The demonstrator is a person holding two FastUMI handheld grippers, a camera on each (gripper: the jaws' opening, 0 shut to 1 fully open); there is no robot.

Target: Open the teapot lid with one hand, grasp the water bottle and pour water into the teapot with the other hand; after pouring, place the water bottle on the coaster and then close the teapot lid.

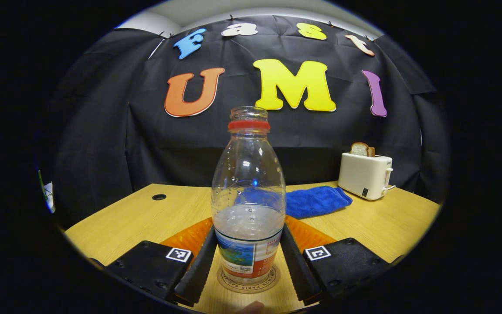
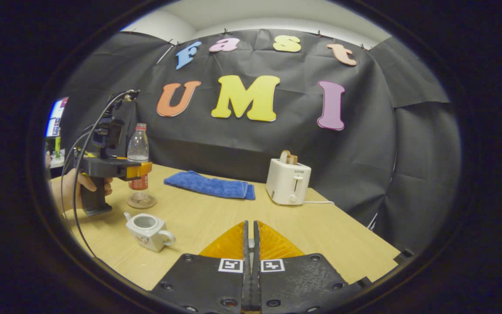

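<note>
A clear water bottle (image 1: 248, 192) with a red neck ring and no cap stands upright on a round coaster (image 1: 229, 283), about a third full. My left gripper (image 1: 248, 231) is shut on it, one finger pressing each side at the label. In the right gripper view a hand (image 2: 66, 189) holds that left gripper (image 2: 140, 170) at the bottle (image 2: 137, 148) over the coaster (image 2: 142, 201). A white teapot (image 2: 146, 231) sits in front of it with its top open. My right gripper (image 2: 251, 224) is shut above the table, nothing visible between its fingers.
A cream toaster (image 1: 364, 174) with bread in its slot stands at the back right, also seen as the toaster (image 2: 288, 181) with its cord. A folded blue cloth (image 1: 316, 200) lies beside it. The wooden table (image 2: 216, 218) has a cable hole (image 1: 159, 197) at far left.
</note>
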